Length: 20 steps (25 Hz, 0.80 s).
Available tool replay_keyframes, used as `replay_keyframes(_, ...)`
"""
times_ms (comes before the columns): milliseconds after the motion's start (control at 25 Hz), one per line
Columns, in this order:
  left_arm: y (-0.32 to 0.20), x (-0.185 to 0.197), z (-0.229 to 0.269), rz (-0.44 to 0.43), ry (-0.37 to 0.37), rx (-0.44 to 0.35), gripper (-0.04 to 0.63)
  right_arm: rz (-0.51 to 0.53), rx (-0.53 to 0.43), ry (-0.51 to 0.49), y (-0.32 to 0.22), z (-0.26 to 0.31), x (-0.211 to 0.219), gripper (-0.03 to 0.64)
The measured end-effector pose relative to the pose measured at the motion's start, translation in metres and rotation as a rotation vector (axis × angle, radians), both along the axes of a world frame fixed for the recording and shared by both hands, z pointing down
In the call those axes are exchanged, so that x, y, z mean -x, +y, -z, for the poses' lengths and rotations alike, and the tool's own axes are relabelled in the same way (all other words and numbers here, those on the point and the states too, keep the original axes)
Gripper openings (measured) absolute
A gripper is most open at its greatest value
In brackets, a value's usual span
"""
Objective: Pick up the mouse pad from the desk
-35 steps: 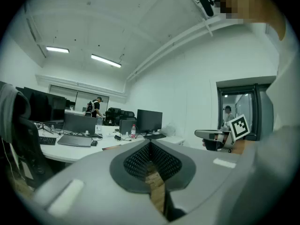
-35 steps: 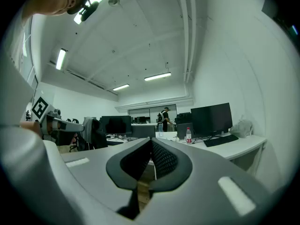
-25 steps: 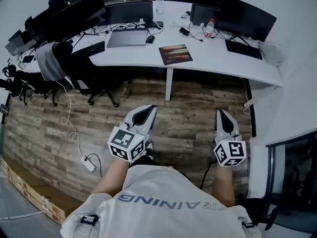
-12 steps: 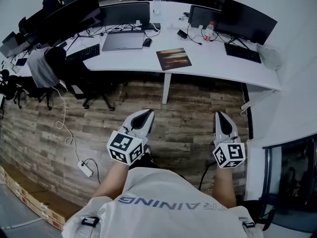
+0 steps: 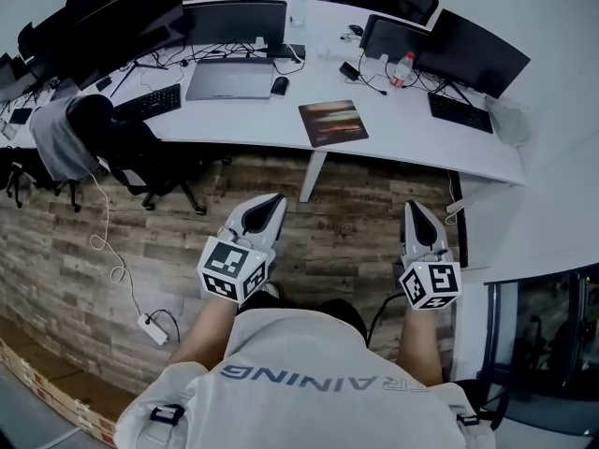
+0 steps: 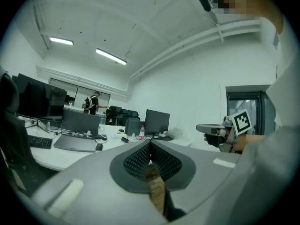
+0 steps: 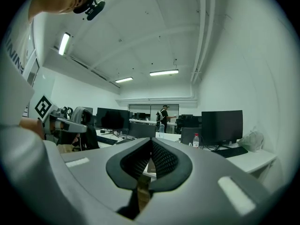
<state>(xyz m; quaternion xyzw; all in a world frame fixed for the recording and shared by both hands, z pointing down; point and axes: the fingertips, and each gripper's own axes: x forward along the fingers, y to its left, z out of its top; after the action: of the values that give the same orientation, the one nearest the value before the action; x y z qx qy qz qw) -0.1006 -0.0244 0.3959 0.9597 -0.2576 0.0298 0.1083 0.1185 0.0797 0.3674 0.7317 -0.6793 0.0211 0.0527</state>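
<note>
The mouse pad (image 5: 333, 122), a dark rectangle with a brown and orange print, lies flat near the front edge of the curved white desk (image 5: 412, 134). Both grippers hang over the wooden floor, well short of the desk. My left gripper (image 5: 271, 201) points toward the desk with its jaws closed together and nothing between them. My right gripper (image 5: 413, 209) is shut and empty too, level with the left one. In the left gripper view the tips (image 6: 150, 143) meet, and the right gripper (image 6: 220, 129) shows at the side. The right gripper view shows its tips (image 7: 151, 140) touching.
On the desk stand several monitors (image 5: 465, 45), a laptop (image 5: 230, 79) with a mouse (image 5: 279, 85), keyboards (image 5: 463, 113), a bottle (image 5: 403, 66) and cables. A black office chair (image 5: 117, 143) with a grey garment stands left. A cable and power strip (image 5: 153, 329) lie on the floor.
The desk and mouse pad have come lower and nearer in the head view. Both grippers have advanced toward the desk, still shut and side by side.
</note>
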Motion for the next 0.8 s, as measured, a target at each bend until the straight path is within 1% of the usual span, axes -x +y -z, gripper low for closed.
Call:
replay_keyframes(120, -0.023, 0.007, -0.008, -0.001, -0.024, -0.005, 0.000, -0.003, 0.019, -0.007, -0.025, -0.008, 0.007, 0.012)
replay_keyframes(240, -0.039, 0.010, -0.014, -0.001, -0.020, 0.019, 0.000, 0.011, 0.045, 0.001, -0.044, -0.016, 0.012, 0.012)
replay_keyframes(320, -0.053, 0.007, -0.015, 0.002, -0.023, 0.024, 0.000, 0.015, 0.047, -0.007, -0.059, -0.017, 0.007, 0.012)
replay_keyframes(480, -0.083, 0.000, -0.009, 0.042, -0.018, 0.013, 0.000, 0.044, 0.058, -0.025, -0.094, -0.024, -0.008, 0.012)
replay_keyframes(560, -0.097, -0.003, -0.012, 0.069, -0.030, 0.014, 0.000, 0.068, 0.064, -0.033, -0.111, -0.029, -0.014, 0.012)
replay_keyframes(680, -0.117, -0.020, -0.019, 0.105, -0.046, 0.024, 0.000, 0.101, 0.062, -0.040, -0.138, -0.035, -0.033, 0.012)
replay_keyframes(800, -0.131, -0.050, -0.020, 0.109, -0.053, 0.030, 0.000, 0.105, 0.049, -0.056, -0.159, -0.035, -0.065, 0.012)
